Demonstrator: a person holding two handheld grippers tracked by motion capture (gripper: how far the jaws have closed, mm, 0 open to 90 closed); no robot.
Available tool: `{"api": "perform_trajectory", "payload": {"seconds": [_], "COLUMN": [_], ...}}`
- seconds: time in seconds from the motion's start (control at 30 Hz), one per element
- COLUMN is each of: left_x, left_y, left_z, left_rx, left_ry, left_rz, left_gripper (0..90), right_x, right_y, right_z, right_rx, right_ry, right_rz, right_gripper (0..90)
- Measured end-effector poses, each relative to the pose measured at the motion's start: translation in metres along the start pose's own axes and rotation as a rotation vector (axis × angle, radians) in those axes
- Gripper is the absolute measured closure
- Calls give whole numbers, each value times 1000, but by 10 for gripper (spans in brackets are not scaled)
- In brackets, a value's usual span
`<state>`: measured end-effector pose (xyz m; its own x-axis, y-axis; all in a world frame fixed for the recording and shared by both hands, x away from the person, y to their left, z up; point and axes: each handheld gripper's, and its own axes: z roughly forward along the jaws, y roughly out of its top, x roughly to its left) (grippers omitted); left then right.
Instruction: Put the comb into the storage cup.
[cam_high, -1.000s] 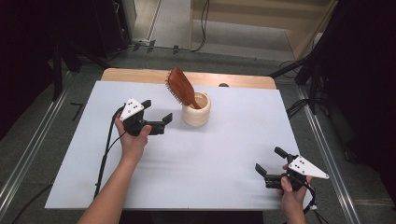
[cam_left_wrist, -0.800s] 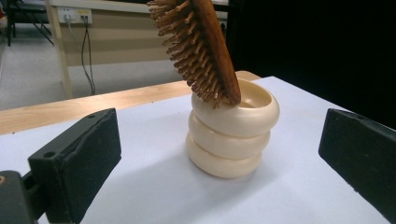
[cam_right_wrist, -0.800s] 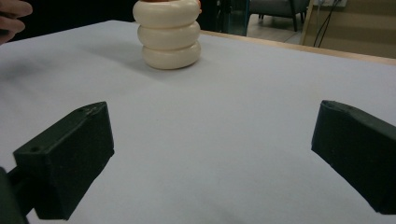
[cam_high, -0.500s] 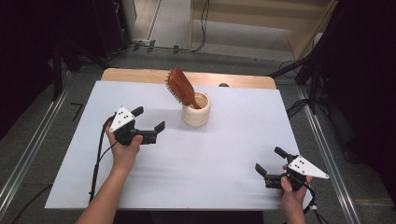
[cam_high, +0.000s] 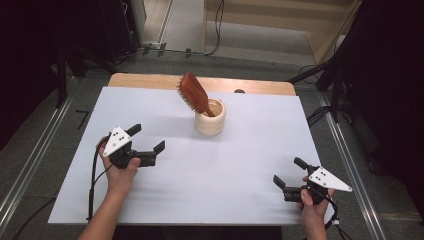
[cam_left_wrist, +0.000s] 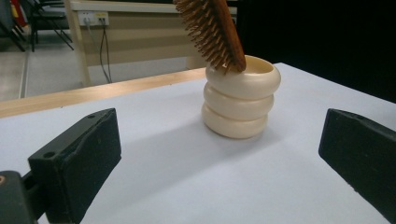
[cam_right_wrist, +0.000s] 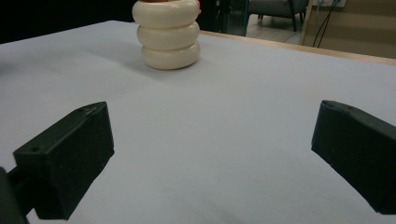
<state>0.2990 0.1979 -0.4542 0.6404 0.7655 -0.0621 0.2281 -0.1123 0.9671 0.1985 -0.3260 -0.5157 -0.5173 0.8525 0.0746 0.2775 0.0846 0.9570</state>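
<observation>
Wooden hairbrush (cam_high: 194, 93) is leaning handle-down in cream ribbed cup (cam_high: 210, 118), upper centre of bench (cam_high: 240, 165), probably parked there. Left tongs (cam_high: 148, 142) & right tongs (cam_high: 289, 173) are gaping wide, holding nothing, apart from cup.

The left gripper (cam_high: 146, 143) has drawn back from the cup (cam_high: 210, 117).

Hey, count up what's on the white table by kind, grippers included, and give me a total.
Hairbrush: 1
Cream ribbed cup: 1
Left gripper, jaws open: 1
Right gripper, jaws open: 1
Total: 4
</observation>
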Motion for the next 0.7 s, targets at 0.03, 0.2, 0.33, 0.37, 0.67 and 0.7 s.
{"api": "perform_trajectory", "payload": {"seconds": [0.03, 0.2, 0.33, 0.37, 0.67, 0.7], "left_x": [1, 6, 9, 9, 15, 15], "left_y": [-1, -7, -12, -13, -24, -25], "left_z": [-3, -17, -27, -30, -49, -50], "left_rx": [0, 3, 9, 9, 20, 17], "left_ry": [4, 23, 37, 39, 64, 66], "left_rz": [-2, -6, -3, -6, -8, -9], "left_gripper": [0, 0, 0, 0, 0, 0], "right_x": [0, 0, 0, 0, 1, 1], "right_y": [0, 0, 0, 0, 0, 0], "right_z": [0, 0, 0, 0, 0, 0], "right_rx": [0, 1, 2, 1, 3, 3], "right_ry": [-1, -3, -5, -5, -10, -11], "right_rz": [0, 1, 0, 1, 1, 0], "right_gripper": [0, 0, 0, 0, 0, 0]}}
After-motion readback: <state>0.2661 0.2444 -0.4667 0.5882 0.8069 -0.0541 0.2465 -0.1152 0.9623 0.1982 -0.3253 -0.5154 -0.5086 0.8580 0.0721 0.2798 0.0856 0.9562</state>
